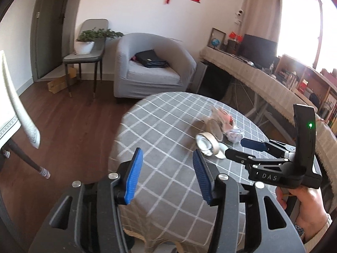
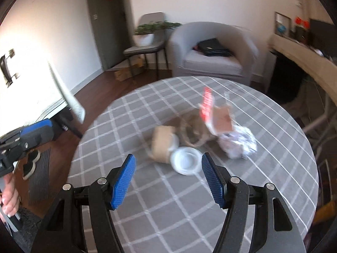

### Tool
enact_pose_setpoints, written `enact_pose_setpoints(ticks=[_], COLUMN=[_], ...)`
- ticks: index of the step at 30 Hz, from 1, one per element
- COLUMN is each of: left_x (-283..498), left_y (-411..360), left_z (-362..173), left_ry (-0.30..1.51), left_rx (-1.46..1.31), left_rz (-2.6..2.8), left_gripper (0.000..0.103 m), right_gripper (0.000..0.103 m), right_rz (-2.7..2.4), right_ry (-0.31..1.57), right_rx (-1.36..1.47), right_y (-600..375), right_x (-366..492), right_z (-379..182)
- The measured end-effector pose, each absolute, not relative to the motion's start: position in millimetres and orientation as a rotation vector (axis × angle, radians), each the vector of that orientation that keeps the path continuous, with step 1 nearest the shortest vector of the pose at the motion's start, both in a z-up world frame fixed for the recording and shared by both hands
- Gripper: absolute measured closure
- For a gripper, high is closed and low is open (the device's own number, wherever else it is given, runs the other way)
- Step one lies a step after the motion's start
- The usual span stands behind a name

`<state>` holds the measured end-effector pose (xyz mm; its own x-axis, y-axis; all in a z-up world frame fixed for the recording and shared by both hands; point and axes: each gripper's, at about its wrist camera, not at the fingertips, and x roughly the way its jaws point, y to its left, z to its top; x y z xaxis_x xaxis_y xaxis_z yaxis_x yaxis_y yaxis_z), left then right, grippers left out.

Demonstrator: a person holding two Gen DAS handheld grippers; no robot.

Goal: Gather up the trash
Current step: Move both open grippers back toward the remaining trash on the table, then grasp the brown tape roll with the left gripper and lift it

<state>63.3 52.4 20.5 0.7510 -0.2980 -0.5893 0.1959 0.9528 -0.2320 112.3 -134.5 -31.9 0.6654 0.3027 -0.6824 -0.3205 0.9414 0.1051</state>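
Note:
A small heap of trash lies on the round table with the grey checked cloth (image 2: 147, 200). It holds a brown paper cup (image 2: 162, 143) on its side, a white lid (image 2: 185, 162), crumpled white paper (image 2: 240, 143) and a red and brown wrapper (image 2: 214, 113). My right gripper (image 2: 168, 168) hangs open just short of the lid, nothing between its blue pads. My left gripper (image 1: 168, 164) is open too, over bare cloth to the left of the cup (image 1: 207, 145). In the left wrist view the right gripper (image 1: 240, 148) reaches in beside the lid (image 1: 221, 154).
A grey armchair (image 1: 151, 63) with a black bag stands behind the table. A chair with a potted plant (image 1: 86, 42) and a cardboard box (image 1: 56, 84) are at the back left. A long cloth-covered desk (image 1: 273, 84) runs along the right. A white-draped table (image 1: 12, 105) is at the left.

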Motion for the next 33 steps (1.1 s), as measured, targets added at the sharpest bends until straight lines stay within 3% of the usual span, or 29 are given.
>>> enact_pose_setpoints(ticks=[17,28,30,33], left_x=[109,134,137,142], left_y=[-51,-76,-76,-76], left_z=[-21,-42,-42,-45], left_ry=[0.775,0.806,0.801,0.819], left_rx=[-0.062,-0.024,-0.019,-0.016], left_rz=[-0.316,-0.248,-0.241,-0.24], left_gripper=[0.055,0.063,0.074,0.081], right_gripper=[0.04,0.04,0.04,0.04], right_rz=[0.307,0.306,0.307,0.313], right_ry=[0.783,0.797,0.799,0.801], right_rx=[0.105,0.135,0.138,0.135], right_y=[-211,-232,-235,-235], right_x=[106,104,104,105], right_z=[-47,-56,-56,-56])
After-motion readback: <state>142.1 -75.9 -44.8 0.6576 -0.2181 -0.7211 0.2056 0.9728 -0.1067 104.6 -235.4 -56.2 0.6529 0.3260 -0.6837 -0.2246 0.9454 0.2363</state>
